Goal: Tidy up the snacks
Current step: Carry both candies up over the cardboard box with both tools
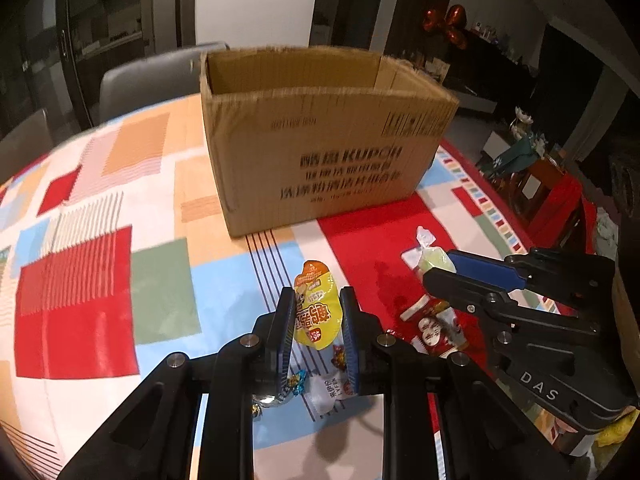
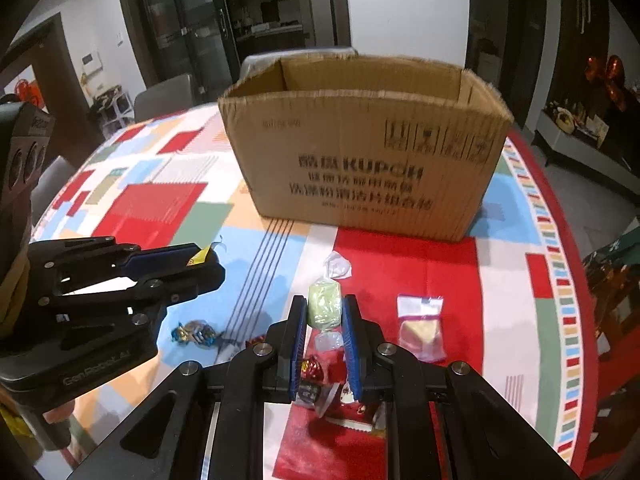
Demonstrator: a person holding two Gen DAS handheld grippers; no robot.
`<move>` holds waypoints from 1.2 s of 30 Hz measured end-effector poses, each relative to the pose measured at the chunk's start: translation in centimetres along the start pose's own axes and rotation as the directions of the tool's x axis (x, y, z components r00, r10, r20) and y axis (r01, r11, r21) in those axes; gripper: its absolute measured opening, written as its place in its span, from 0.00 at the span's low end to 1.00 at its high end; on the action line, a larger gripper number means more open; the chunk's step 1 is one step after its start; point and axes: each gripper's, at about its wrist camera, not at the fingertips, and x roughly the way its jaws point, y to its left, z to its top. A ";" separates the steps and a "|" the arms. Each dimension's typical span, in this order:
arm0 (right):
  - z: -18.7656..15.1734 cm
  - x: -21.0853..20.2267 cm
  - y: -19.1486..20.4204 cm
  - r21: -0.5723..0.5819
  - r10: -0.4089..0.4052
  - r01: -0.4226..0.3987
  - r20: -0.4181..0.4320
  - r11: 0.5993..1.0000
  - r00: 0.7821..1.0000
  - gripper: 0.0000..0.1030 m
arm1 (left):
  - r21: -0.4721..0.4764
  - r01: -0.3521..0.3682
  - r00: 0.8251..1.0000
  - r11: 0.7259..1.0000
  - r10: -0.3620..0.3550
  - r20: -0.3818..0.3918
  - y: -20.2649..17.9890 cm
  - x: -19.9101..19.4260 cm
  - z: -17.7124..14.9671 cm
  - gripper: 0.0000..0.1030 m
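An open cardboard box (image 1: 320,136) stands on the patterned tablecloth, also in the right wrist view (image 2: 360,160). My left gripper (image 1: 318,304) is shut on a yellow snack packet (image 1: 316,312), held above the table in front of the box. My right gripper (image 2: 325,312) is shut on a pale green wrapped candy (image 2: 325,308); it also shows in the left wrist view (image 1: 436,270). The left gripper shows at the left of the right wrist view (image 2: 200,264) with a yellow corner of the packet.
Loose snacks lie on the table: a blue-foil candy (image 2: 194,334), a clear bag with a tan snack (image 2: 420,328), red-wrapped items (image 2: 312,368), a red-and-white packet (image 1: 434,328), a white packet (image 1: 328,392). Grey chairs (image 1: 148,80) stand behind the round table.
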 end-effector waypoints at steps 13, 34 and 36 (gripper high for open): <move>3.9 -4.7 -0.6 -0.002 -0.015 0.016 0.124 1.000 0.992 0.18 | 0.030 -0.004 0.993 1.000 0.000 0.116 -1.4 -4.2 3.8 0.22; 10.6 -5.6 -2.6 0.002 -0.039 0.039 0.217 0.999 0.975 0.18 | 0.032 -0.019 0.978 0.999 0.011 0.210 -0.5 -4.8 10.5 0.22; 11.2 -5.3 -2.8 0.001 -0.042 0.042 0.217 0.999 0.975 0.18 | 0.032 -0.019 0.977 0.999 0.012 0.214 -0.4 -4.4 11.3 0.22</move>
